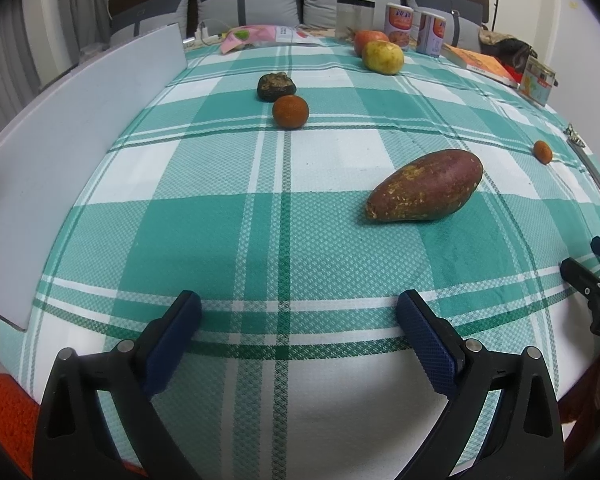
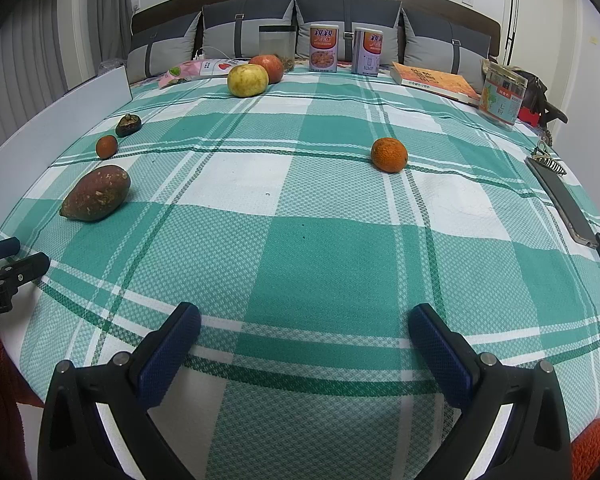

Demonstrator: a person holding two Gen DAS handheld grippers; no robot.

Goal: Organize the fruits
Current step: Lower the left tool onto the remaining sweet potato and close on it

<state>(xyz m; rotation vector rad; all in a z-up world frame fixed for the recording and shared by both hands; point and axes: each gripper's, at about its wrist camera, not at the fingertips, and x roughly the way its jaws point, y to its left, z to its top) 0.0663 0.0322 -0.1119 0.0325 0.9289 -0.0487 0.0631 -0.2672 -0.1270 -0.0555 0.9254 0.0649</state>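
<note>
On the green checked tablecloth lie a sweet potato, a small orange with a dark shrivelled fruit behind it, a second orange to the right, and at the back a yellow apple in front of a red apple. My left gripper is open over the near edge, nothing between its fingers. My right gripper is open too, empty, well short of the second orange.
A white board stands along the left edge. At the back are a clear jar, two cans, a book, a labelled jar and a pink packet. A phone lies at the right edge.
</note>
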